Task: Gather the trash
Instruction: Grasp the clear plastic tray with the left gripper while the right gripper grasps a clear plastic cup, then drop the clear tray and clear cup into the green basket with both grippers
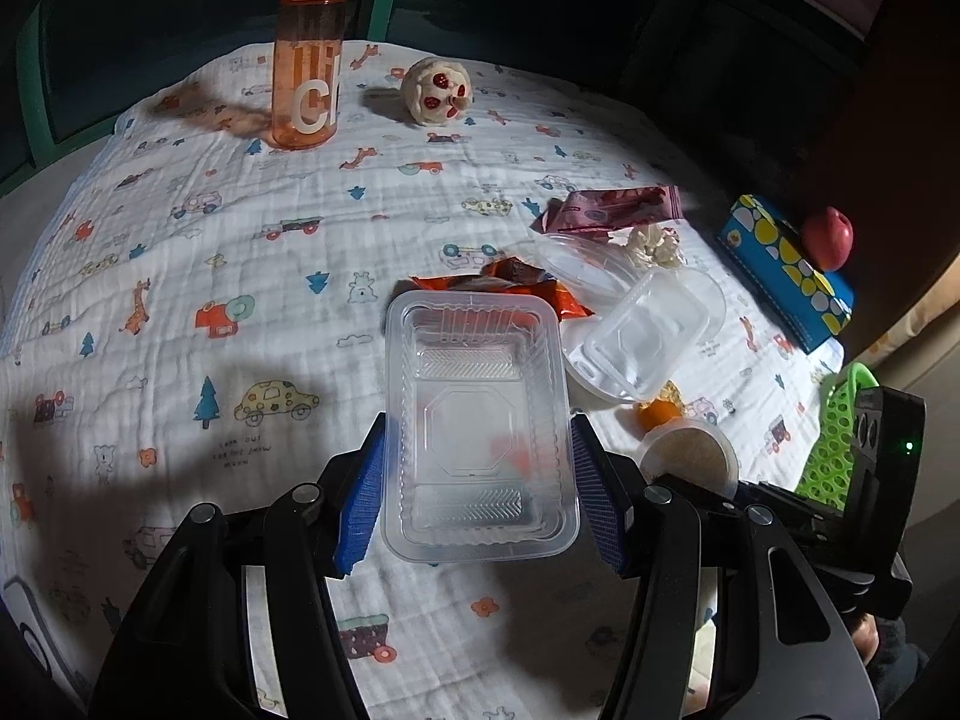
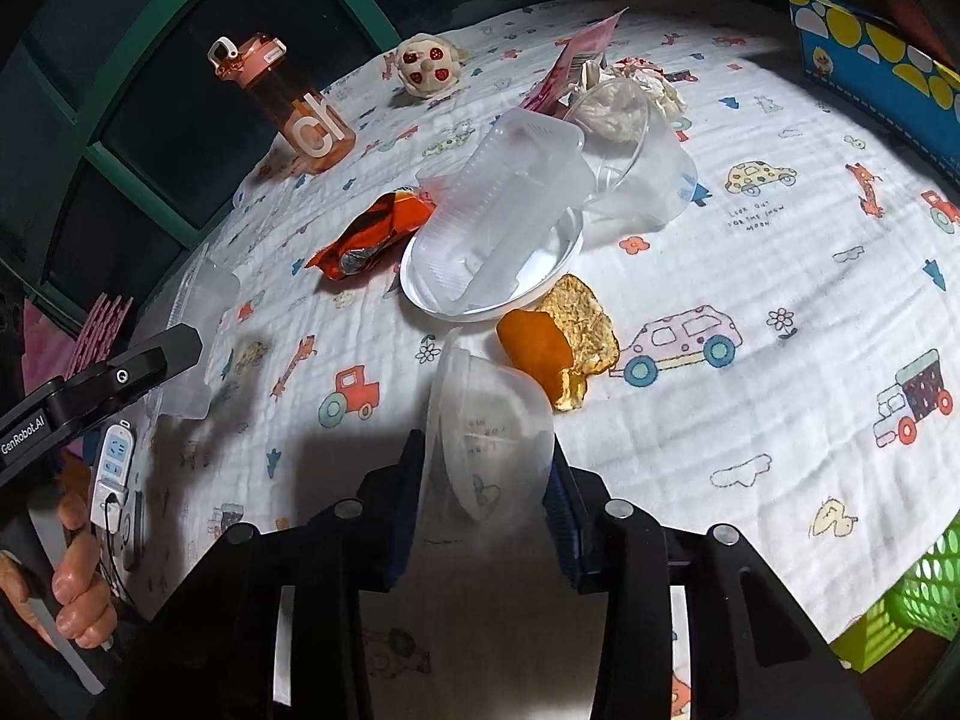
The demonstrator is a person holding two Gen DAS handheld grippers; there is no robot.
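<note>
My left gripper (image 1: 477,480) is shut on a clear rectangular plastic tray (image 1: 477,420), held above the cloth. My right gripper (image 2: 486,480) is shut on a small clear plastic cup (image 2: 489,420), also seen at the lower right of the left wrist view (image 1: 690,450). More trash lies on the table: an orange snack wrapper (image 2: 372,231), a clear container on a white plate (image 2: 510,222), a clear cup with crumpled tissue (image 2: 630,120), a pink wrapper (image 2: 576,60) and an orange peel (image 2: 564,348).
An orange water bottle (image 2: 294,114) and a round plush toy (image 2: 426,66) stand at the far side. A blue patterned box (image 2: 870,60) sits at the right with a red apple (image 1: 828,237). A green basket (image 2: 924,582) is off the table's right edge.
</note>
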